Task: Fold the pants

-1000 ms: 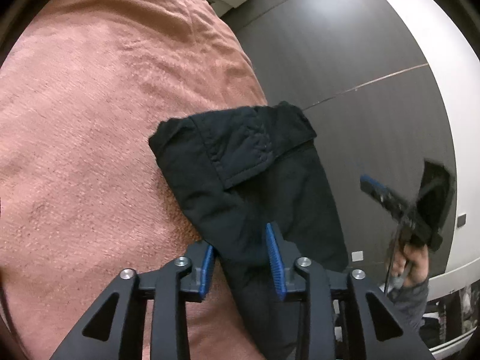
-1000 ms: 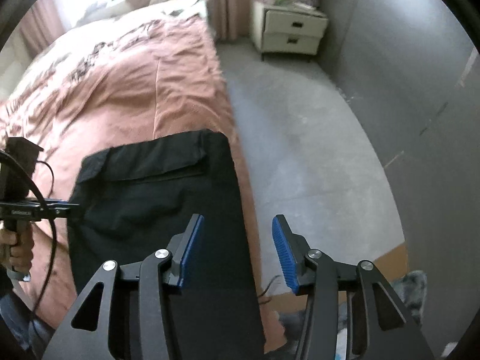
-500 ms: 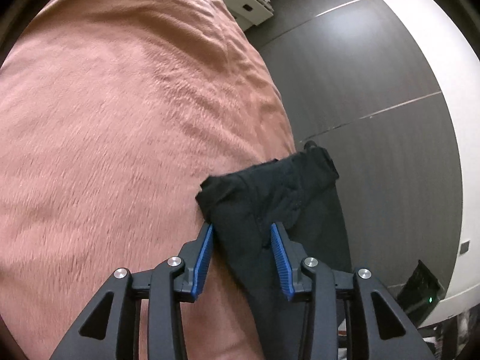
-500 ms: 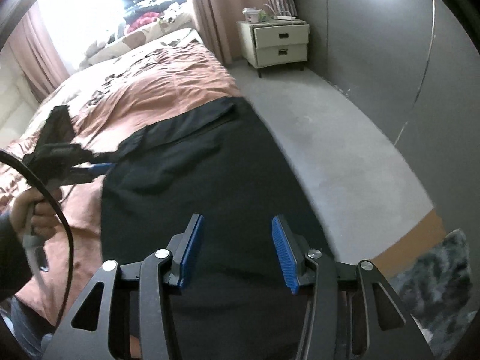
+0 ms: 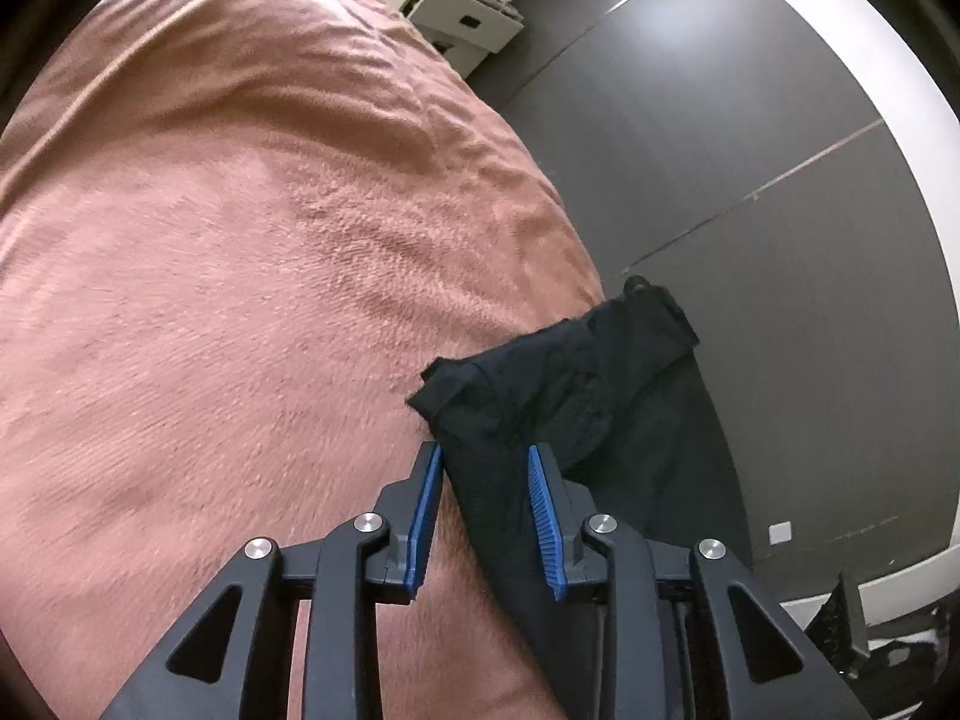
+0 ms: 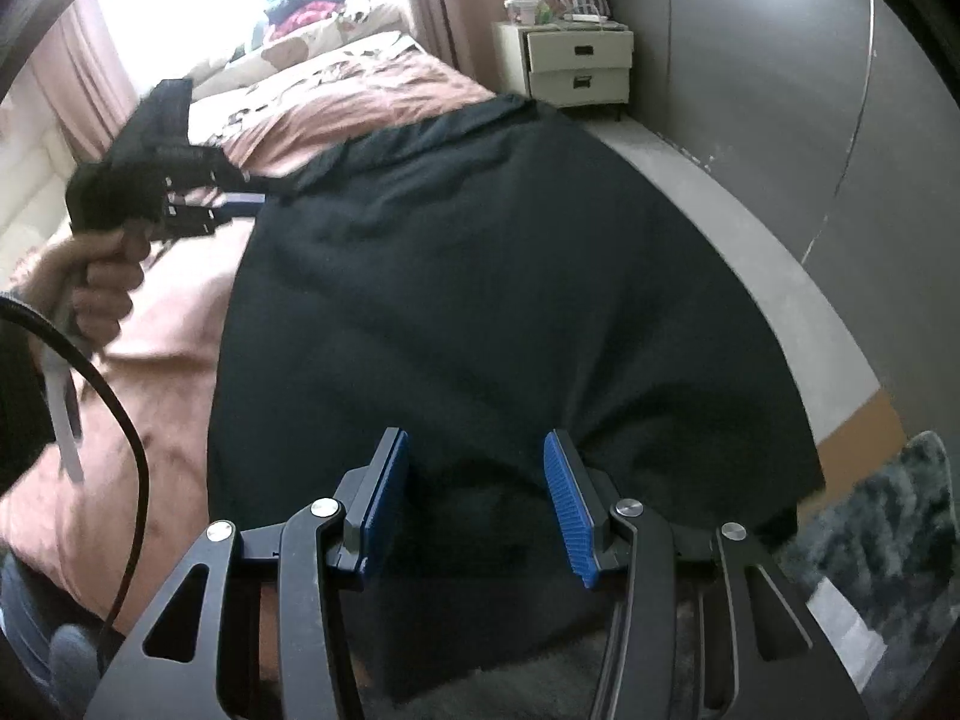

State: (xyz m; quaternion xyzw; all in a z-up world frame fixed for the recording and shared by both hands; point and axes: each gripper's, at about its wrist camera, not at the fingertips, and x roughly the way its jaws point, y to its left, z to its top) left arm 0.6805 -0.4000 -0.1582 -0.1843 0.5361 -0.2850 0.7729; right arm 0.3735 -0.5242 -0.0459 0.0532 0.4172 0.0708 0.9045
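Note:
Black pants [image 6: 492, 276] lie along the right edge of a bed with a pink cover [image 5: 240, 300], waistband [image 5: 606, 336] toward the headboard. My left gripper [image 5: 483, 449] straddles the left edge of the pants just below the waistband corner. Its jaws are closing with the fabric between them, and a gap still shows at the left pad. In the right wrist view a hand [image 6: 102, 282] holds the left gripper [image 6: 240, 204] at that same corner. My right gripper [image 6: 475, 435] hovers open low over the near end of the pants, blue pads apart.
A cream nightstand [image 6: 579, 63] stands by the headboard against the dark grey wall [image 5: 780, 180]. Grey floor [image 6: 780, 276] runs along the bed's right side, and a shaggy grey rug [image 6: 888, 552] lies near its foot. A black cable [image 6: 129, 420] hangs at the left. Pillows and clothes are piled at the bed's head.
The left gripper has shifted toward the waistband corner and its jaws have narrowed around the pants' edge. The right gripper has dropped and come in close over the near end of the pants.

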